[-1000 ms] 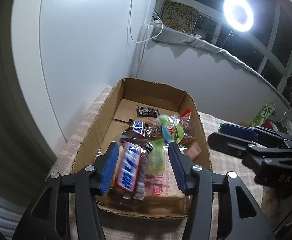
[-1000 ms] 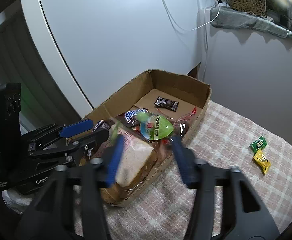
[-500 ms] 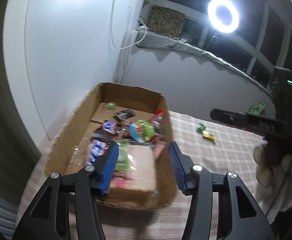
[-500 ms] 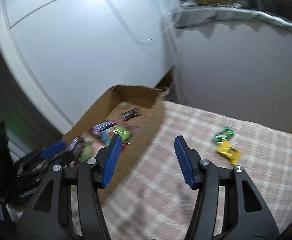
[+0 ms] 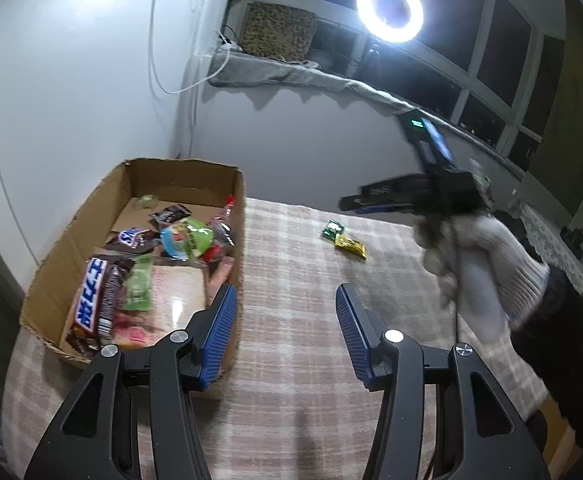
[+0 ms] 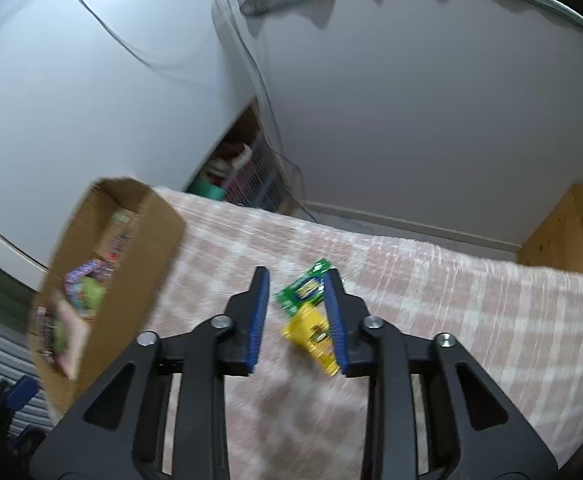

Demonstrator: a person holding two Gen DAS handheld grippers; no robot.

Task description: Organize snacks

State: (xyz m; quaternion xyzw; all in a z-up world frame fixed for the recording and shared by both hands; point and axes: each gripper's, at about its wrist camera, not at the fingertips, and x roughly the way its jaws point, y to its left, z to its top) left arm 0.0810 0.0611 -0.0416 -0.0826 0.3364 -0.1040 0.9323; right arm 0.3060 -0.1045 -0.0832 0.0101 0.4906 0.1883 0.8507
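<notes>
A cardboard box (image 5: 238,216) on the checked tablecloth holds several snacks, among them a Snickers bar (image 5: 91,298) and a green jelly cup (image 5: 189,236). It shows blurred in the right wrist view (image 6: 147,248). A green packet (image 6: 305,290) and a yellow packet (image 6: 315,334) lie on the cloth; the left wrist view shows them further off, green (image 5: 332,229) and yellow (image 5: 350,245). My right gripper (image 6: 297,286) is open above the two packets, which show between its fingers. My left gripper (image 5: 285,304) is open and empty beside the box's right wall.
The tablecloth (image 5: 291,264) covers the table. A wooden cabinet (image 6: 567,232) stands at the far right. A white wall with cables lies behind the box. A ring light (image 5: 389,8) shines at the window. A gloved hand (image 5: 475,248) holds the right gripper.
Both grippers have swung right, away from the box. The right gripper now hovers over the green and yellow packets, and its jaws stand narrower than before.
</notes>
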